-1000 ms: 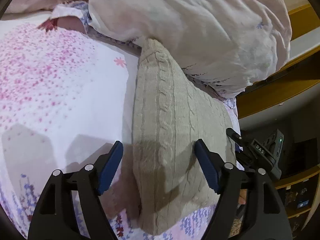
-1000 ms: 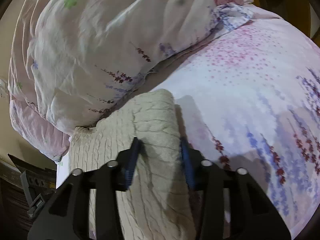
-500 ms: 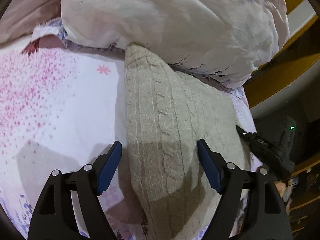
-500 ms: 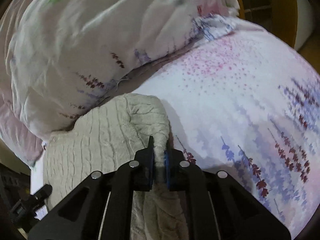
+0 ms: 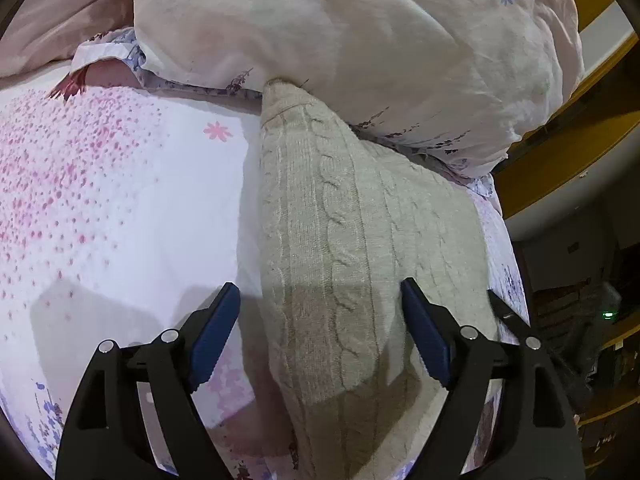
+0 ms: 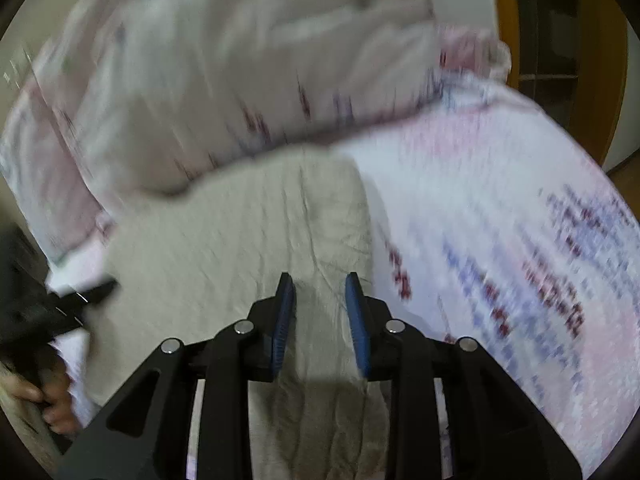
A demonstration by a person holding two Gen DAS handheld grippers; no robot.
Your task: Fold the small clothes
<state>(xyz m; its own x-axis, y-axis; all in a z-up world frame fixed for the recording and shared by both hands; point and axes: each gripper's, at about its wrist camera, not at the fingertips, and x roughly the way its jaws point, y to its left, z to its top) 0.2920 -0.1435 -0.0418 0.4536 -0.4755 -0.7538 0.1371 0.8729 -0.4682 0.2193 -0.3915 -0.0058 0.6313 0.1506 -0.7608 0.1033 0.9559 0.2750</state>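
A beige cable-knit garment [image 5: 352, 264] lies folded on the floral bedsheet [image 5: 112, 208], its far tip tucked against the white duvet. My left gripper [image 5: 320, 332] is open and empty, its blue pads straddling the garment's near part just above it. In the blurred right wrist view the same garment [image 6: 240, 240] lies below my right gripper [image 6: 320, 320], whose jaws stand partly apart over the garment's right edge, holding nothing. The left gripper's tip [image 6: 80, 300] shows at the left edge there.
A bulky white duvet [image 5: 360, 40] is heaped behind the garment. The bed's right edge drops to a wooden frame [image 5: 560, 160] and dark shelves [image 5: 592, 320]. A wooden door frame [image 6: 600, 60] stands at the far right of the right wrist view.
My right gripper, shut on the garment's fold half a second ago, has opened and let it go while moving fast. My left gripper drifted slightly, still open.
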